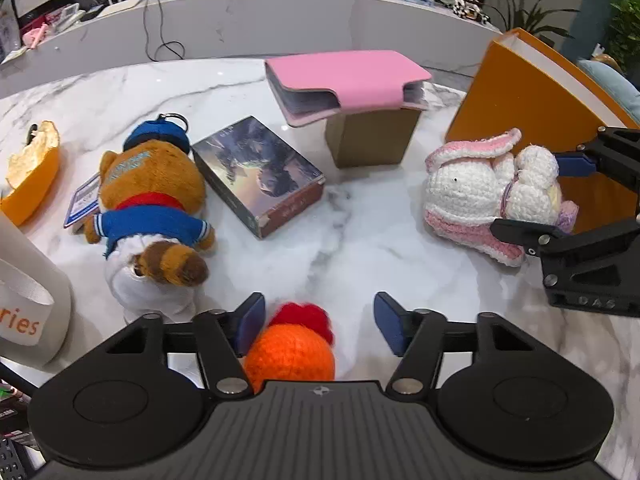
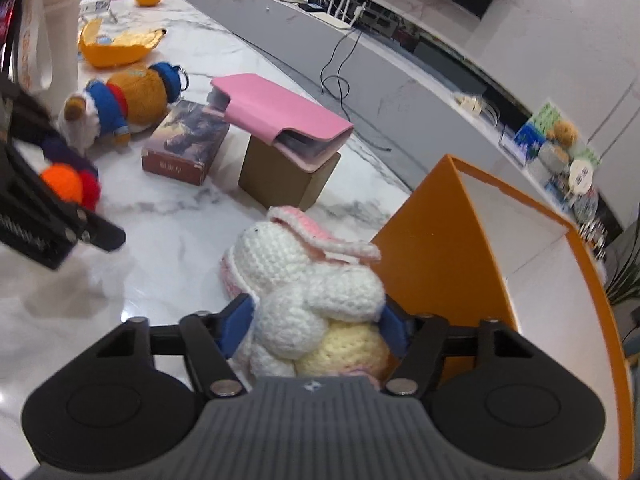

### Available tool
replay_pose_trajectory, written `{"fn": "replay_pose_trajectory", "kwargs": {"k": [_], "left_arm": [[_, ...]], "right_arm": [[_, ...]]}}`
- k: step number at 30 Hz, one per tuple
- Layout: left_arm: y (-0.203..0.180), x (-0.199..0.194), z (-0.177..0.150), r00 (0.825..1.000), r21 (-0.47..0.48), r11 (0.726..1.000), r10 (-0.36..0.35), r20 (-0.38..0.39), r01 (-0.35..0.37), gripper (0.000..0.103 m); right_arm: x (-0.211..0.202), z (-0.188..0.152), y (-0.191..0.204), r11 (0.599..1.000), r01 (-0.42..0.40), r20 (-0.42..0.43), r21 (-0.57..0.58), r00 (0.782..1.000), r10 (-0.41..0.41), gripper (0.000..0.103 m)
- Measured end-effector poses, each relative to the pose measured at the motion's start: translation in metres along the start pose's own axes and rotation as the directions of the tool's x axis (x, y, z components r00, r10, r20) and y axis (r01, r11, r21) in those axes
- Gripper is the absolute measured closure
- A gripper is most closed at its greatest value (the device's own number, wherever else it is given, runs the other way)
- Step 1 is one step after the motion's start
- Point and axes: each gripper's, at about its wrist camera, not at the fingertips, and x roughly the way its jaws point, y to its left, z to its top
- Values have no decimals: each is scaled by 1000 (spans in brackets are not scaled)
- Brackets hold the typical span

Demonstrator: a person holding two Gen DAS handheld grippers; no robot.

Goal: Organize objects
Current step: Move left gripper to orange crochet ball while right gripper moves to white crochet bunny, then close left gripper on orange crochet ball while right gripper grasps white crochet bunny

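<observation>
Two tongs: right tongs [image 2: 316, 330] pinch the crochet rabbit [image 2: 308, 280] beside the orange box [image 2: 436, 248]; left tongs [image 1: 320, 322] spread around the orange crochet ball [image 1: 290, 354], bare desk [image 1: 360, 240] ahead.

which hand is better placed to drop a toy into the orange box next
Right. The right tool has its fingers on both sides of the crochet bunny, right beside the open orange box. The left tool is open around the orange crochet toy, farther from the box.
</observation>
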Motion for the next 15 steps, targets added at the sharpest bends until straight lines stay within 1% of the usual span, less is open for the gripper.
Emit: {"fn": "replay_pose_trajectory", "kwargs": {"k": [1, 2, 5, 7, 9, 12, 15], "left_arm": [[-1, 0, -1, 1000, 4, 1000, -6, -5, 6, 43], [-2, -1, -1, 1000, 8, 1000, -10, -12, 10, 46], [-7, -2, -2, 1000, 32, 999, -16, -21, 17, 47], [-10, -3, -4, 999, 45, 998, -30, -33, 31, 47], [-16, -4, -6, 998, 78, 996, -47, -52, 51, 47], [-30, -6, -10, 995, 140, 987, -74, -72, 84, 43], [-41, -6, -14, 992, 176, 978, -96, -79, 109, 42]], "right_arm": [[-2, 0, -2, 1000, -16, -14, 11, 1000, 16, 36], [-3, 0, -2, 1000, -26, -24, 11, 999, 26, 36], [-7, -1, -2, 998, -56, -61, 5, 997, 56, 37], [-12, -2, -2, 996, -83, -89, 14, 992, 84, 37], [-17, -3, -4, 991, -128, -121, 34, 984, 131, 37], [-25, -7, -3, 981, -189, -157, 40, 969, 193, 37], [-30, -11, -4, 970, -235, -179, 65, 953, 243, 37]]}}
